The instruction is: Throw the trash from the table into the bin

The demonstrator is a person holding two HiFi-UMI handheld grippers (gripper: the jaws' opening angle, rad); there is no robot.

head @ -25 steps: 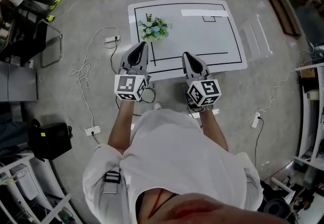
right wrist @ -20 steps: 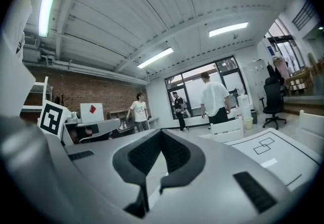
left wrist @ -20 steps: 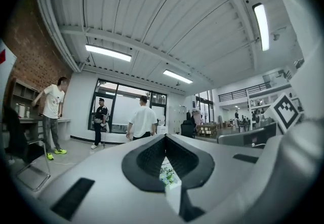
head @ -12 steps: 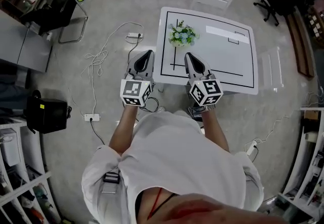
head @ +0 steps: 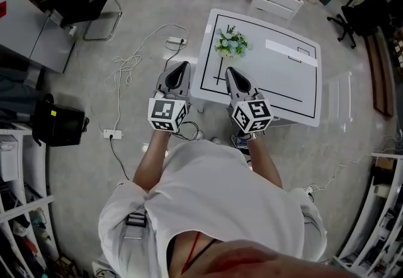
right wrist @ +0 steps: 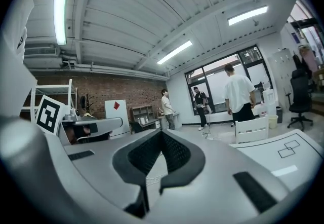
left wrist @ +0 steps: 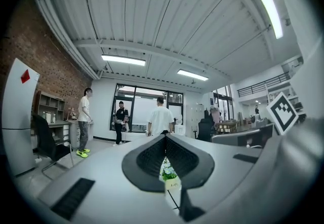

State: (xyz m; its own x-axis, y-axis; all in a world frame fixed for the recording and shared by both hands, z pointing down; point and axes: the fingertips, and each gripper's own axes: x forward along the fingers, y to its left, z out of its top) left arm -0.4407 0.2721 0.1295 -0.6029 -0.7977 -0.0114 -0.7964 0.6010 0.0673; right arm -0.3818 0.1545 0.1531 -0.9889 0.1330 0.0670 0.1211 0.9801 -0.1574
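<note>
Two hand-held grippers are pointing level ahead of the person, side by side and a little apart. The left hand-held gripper (head: 182, 66) is showing its jaws pressed together in its own view, gripping nothing. Under the meeting tips a narrow gap is framing a flower pot (left wrist: 171, 177) that is standing farther off. The right hand-held gripper (head: 230, 71) is likewise closed, its ribbed pads (right wrist: 174, 153) meeting at the tips and holding nothing.

In the head view the left one is hanging over the floor (head: 94, 94), just beside the near left corner of the bench (head: 264, 78). The right one is reaching over the bench's near edge. The bench is white and marked with black outlines. It is carrying the flower pot in its far left part. A pale strip (head: 286, 50) is lying flat toward its far right side, next to a small outlined rectangle; whether that strip is trash I cannot tell.

Beyond the far edge a white chair (head: 274, 1) is standing close to the bench, and a person (right wrist: 238, 91) in a white top is standing behind it. A pale bucket (right wrist: 273, 122) is sitting on the floor just beside the chair; whether it is the bin I cannot tell.

Left of the bench, cables (head: 129, 66) are trailing across the grey floor, and a black case (head: 60, 124) is sitting well off to the left.
</note>
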